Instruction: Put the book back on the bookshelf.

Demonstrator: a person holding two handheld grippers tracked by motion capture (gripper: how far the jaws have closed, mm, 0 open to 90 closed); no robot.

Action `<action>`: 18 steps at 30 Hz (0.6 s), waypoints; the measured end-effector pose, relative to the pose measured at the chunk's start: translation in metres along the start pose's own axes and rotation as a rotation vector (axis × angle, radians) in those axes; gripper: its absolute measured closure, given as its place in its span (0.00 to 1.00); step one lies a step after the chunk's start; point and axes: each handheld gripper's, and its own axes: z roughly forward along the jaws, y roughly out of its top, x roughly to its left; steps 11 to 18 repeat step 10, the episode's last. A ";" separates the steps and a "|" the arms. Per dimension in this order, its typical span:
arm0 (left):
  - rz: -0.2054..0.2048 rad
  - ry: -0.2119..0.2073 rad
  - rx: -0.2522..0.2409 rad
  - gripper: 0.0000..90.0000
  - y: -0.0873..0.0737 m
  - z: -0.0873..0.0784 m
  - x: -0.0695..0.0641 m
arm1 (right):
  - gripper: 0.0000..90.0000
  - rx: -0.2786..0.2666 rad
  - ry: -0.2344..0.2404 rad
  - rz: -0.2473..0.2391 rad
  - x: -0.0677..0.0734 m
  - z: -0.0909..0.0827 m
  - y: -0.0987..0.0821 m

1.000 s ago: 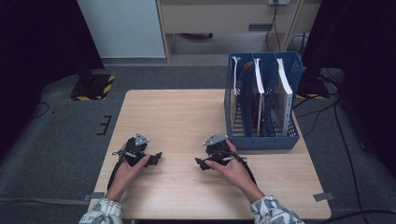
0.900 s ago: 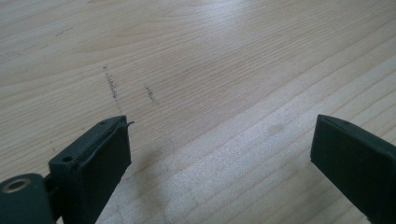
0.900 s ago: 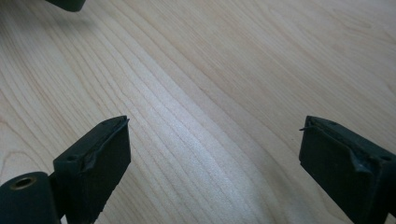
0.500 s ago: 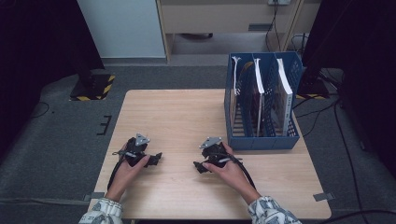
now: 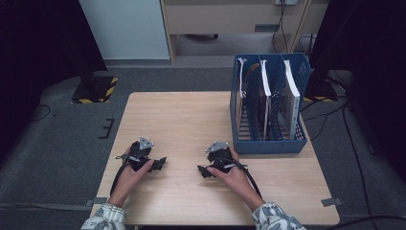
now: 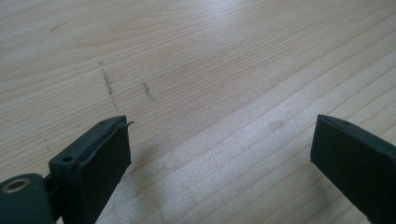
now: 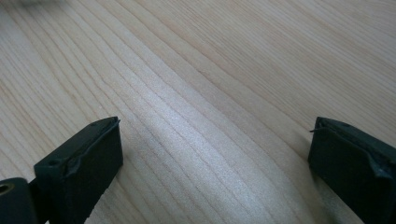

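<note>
Wooden table (image 5: 191,120) under both grippers; jaws spread, empty; blue rack (image 5: 268,143) beside right gripper (image 5: 205,170).

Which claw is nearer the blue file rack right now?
Right. The right claw sits just off the blue file rack at its near-left corner; the left claw lies farther left across the table.

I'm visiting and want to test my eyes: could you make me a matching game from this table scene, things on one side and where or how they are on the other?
Things:
1. left gripper
2. right gripper
3. blue file rack
4. yellow-and-black striped base

Descriptions:
A. on the floor beyond the table's far left corner
B. stands at the table's right side, holding upright folders
C. held low over the bare wood nearest the table's left edge, jaws wide apart
D. held low over the wood just in front of the rack, jaws wide apart

Pairs: 1-C, 2-D, 3-B, 4-A
</note>
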 end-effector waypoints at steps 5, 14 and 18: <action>0.000 0.000 0.008 0.05 -0.001 0.001 -0.001 | 0.04 0.001 -0.002 0.003 0.000 0.000 0.000; 0.003 0.003 0.013 0.05 -0.002 0.002 0.001 | 0.03 0.002 -0.012 0.013 0.001 0.000 0.000; 0.003 0.003 0.013 0.05 -0.002 0.002 0.001 | 0.03 0.002 -0.012 0.013 0.001 0.000 0.000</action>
